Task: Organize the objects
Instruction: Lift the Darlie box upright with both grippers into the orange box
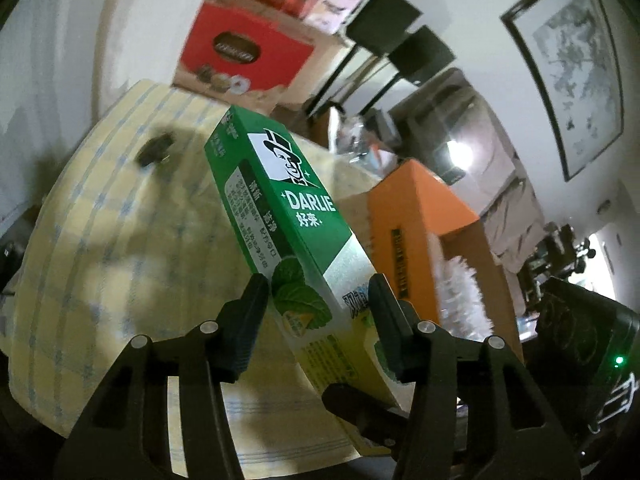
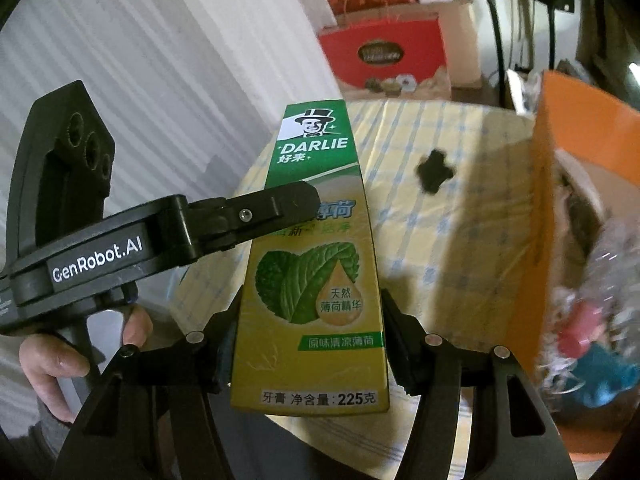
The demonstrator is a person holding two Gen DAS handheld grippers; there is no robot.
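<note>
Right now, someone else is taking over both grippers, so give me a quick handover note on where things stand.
Left gripper: fingers on both sides of the green and yellow Darlie toothpaste box, apparently clamped on it.
Right gripper: around the same box's lower end; whether it is gripping cannot be told.
The box is held in the air above the round table with the yellow checked cloth.
The open orange cardboard box, already holding mixed items, stands at the table's right edge.
A small black cross-shaped piece lies on the cloth.
Done: toothpaste box picked up.
Left: probably put it in the orange box, then deal with the black piece.
</note>
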